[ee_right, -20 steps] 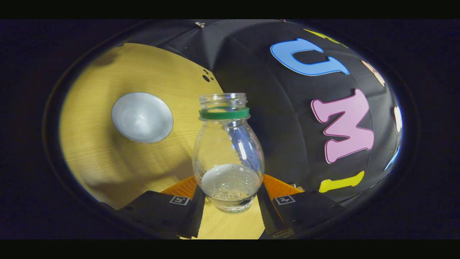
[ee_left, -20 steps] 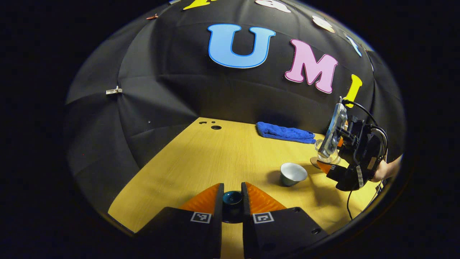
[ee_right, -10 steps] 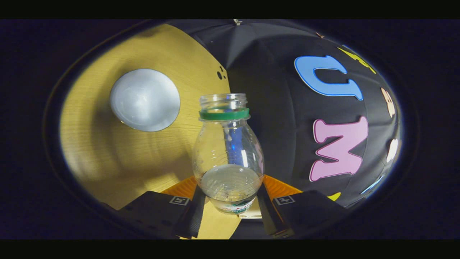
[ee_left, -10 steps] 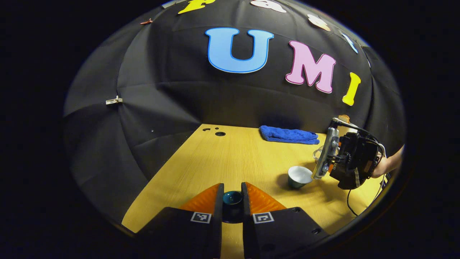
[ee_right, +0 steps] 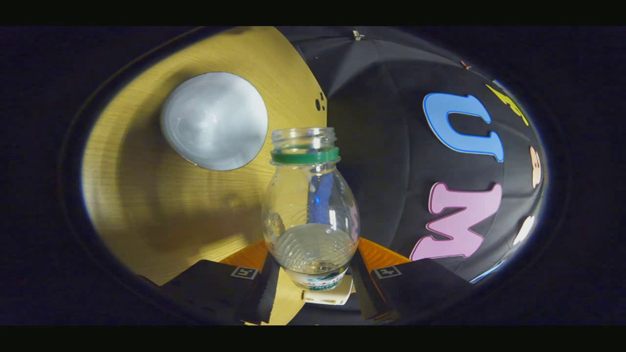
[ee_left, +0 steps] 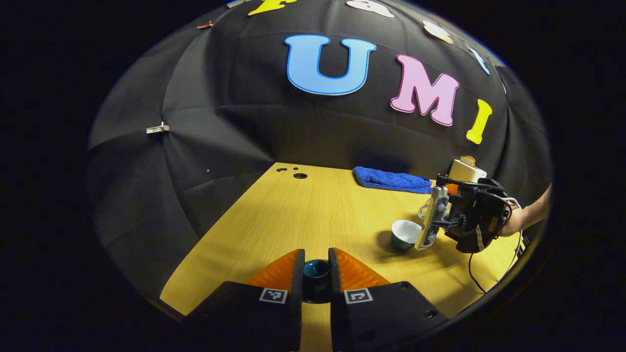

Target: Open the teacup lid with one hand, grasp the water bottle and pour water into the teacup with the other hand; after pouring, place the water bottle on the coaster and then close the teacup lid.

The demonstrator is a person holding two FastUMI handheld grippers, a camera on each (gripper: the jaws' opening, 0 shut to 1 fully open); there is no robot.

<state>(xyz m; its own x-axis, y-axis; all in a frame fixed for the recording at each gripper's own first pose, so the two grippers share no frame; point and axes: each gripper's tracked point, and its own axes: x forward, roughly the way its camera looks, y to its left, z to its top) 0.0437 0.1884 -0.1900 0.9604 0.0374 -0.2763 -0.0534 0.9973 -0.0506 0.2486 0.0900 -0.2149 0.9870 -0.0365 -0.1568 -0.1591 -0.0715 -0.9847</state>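
worktop [ee_left: 303, 215]: wood, 2 holes at the far edge
towel [ee_left: 391, 180]: blue, folded, against the back wall
right tongs [ee_right: 313, 266]: clamped on the water bottle [ee_right: 310, 210], tilted, mouth uncapped, beside the teacup
white box [ee_left: 467, 171]: behind the right tongs, partly blocked
teacup [ee_left: 405, 233]: open on the worktop, rim partly covered by the right tongs
left tongs [ee_left: 316, 274]: clamped on the lid [ee_left: 316, 270], its edges hidden

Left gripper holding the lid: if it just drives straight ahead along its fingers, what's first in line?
Probably nothing soon: ahead of the left gripper, shut on the lid, lies bare table, then the booth wall. The teacup and right gripper sit off to the side. Depth is uncertain.
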